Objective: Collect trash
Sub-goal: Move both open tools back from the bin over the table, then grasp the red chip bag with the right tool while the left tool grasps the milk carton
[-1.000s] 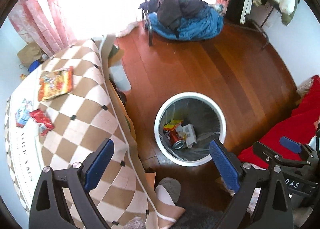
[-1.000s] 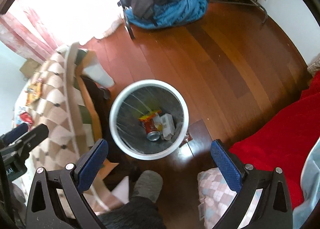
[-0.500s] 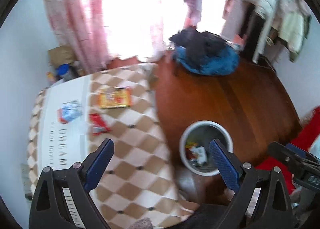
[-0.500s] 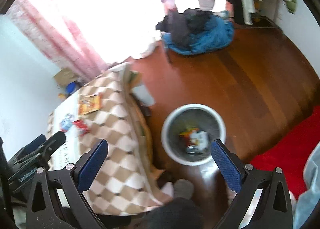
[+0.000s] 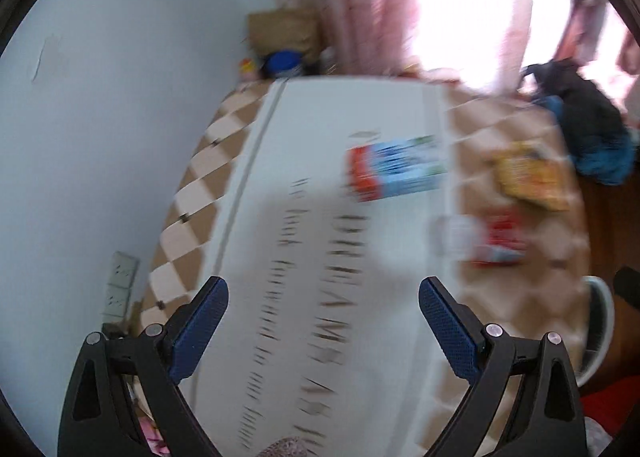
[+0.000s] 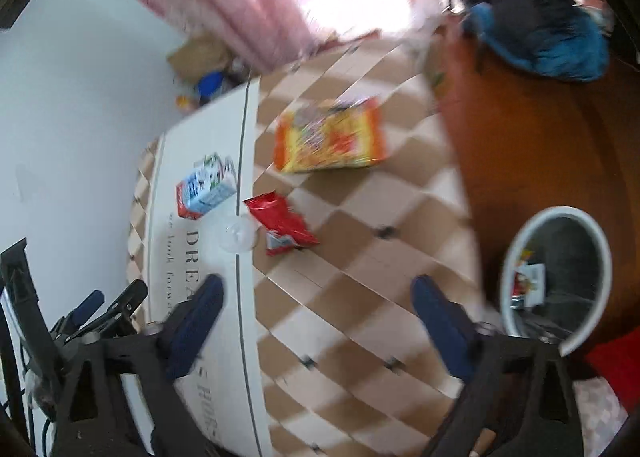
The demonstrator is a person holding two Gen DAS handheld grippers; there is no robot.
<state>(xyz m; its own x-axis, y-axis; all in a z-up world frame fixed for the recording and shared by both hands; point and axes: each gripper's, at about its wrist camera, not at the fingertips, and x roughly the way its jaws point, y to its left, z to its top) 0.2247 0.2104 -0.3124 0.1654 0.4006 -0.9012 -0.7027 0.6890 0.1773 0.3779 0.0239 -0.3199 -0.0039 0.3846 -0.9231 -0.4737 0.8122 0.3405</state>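
Observation:
On the checkered table cloth [image 6: 360, 225] lie a blue and red milk carton [image 6: 206, 187] [image 5: 394, 169], a clear plastic cup [image 6: 237, 235] [image 5: 454, 235], a red snack wrapper [image 6: 282, 227] [image 5: 498, 239] and an orange-yellow snack bag [image 6: 330, 137] [image 5: 528, 177]. My left gripper [image 5: 322, 305] hangs open above the white printed strip, short of the carton, with nothing between its fingers. My right gripper [image 6: 316, 297] is open and empty over the checks, near the red wrapper. The round white bin [image 6: 556, 277] [image 5: 598, 321] on the floor holds several pieces of trash.
A pile of blue and dark clothes [image 6: 536, 29] lies on the wooden floor [image 6: 532, 145]. Pink curtains [image 6: 224, 9] hang by the bright window. A brown paper bag [image 5: 284, 31] and a blue item [image 5: 282, 63] sit behind the table. A red cloth [image 6: 616, 365] lies at the right.
Both grippers have swung left from over the bin to above the table, and both views are blurred by motion. The trash on the cloth looms closer. Both stay open.

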